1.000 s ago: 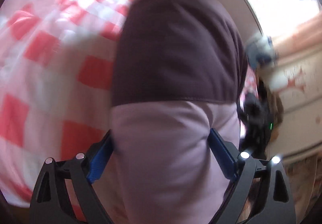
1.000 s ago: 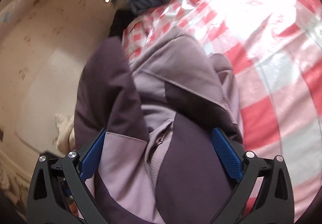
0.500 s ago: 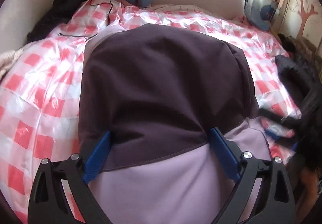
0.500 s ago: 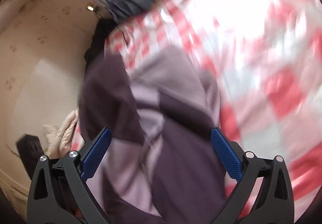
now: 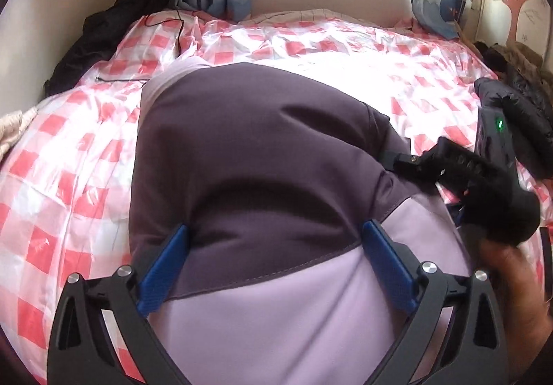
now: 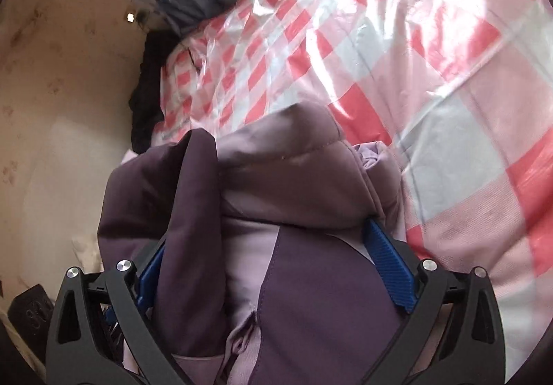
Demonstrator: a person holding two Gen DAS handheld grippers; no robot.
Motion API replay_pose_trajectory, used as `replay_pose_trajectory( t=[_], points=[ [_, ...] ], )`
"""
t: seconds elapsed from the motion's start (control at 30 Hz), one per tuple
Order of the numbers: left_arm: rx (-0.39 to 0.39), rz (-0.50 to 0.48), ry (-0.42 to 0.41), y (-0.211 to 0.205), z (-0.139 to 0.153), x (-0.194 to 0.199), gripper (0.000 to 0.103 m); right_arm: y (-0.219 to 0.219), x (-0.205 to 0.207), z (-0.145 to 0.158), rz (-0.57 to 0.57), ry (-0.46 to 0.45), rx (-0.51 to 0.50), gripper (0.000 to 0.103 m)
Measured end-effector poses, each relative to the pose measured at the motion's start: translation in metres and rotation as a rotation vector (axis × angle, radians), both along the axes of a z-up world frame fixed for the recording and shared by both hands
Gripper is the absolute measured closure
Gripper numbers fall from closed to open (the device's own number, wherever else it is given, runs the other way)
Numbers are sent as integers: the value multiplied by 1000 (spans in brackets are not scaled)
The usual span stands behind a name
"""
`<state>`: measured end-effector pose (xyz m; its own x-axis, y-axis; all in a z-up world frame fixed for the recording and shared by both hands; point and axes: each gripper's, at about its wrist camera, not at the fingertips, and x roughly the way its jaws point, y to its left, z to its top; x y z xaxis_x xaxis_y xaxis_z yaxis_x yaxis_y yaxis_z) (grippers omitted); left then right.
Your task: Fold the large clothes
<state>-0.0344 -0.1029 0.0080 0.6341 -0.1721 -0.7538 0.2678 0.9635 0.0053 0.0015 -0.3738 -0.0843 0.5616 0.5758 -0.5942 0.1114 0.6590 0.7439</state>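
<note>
The left gripper [image 5: 276, 264] straddles a bulky fold of the purple jacket [image 5: 262, 157], its jaws opening wide with the cloth between them; whether the pads press it I cannot tell. The right gripper [image 6: 269, 267] stands equally wide around another bunch of the jacket, grip likewise unclear. The jacket is gathered into a thick two-tone bundle, partly resting on the checked bedspread [image 5: 69, 157]. The folding looks well along, the garment doubled into a compact heap. What seems left is laying it flat, tidying the edges and letting go.
</note>
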Motion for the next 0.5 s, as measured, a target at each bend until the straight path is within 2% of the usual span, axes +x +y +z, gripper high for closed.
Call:
replay_pose_trajectory(
  t=[0.07, 0.13, 0.17, 0.23, 0.3, 0.37, 0.43, 0.5],
  points=[
    [-14, 3, -7, 7, 0, -2, 8, 0, -15, 31, 6, 0, -89, 7],
    [-27, 10, -11, 13, 1, -3, 8, 6, -46, 59, 42, -71, -148, 7],
    [-34, 14, -10, 15, 1, -3, 8, 13, -62, 65, 72, -95, -185, 7],
    [-30, 18, -11, 15, 1, -3, 7, 31, -79, 50, 112, -61, -299, 7],
    [6, 4, -18, 8, 1, -6, 7, 24, -89, 18, 94, -57, -217, 7],
    [26, -10, -26, 5, 8, -13, 7, 16, -90, 17, 65, -28, -178, 7],
    [-34, -16, -37, 16, 23, -27, 7, 14, -97, 23, 30, 10, -156, 7],
    [-86, 1, -63, 35, 36, -50, 7, 10, -119, 33, 3, 5, -174, 7]
  ],
)
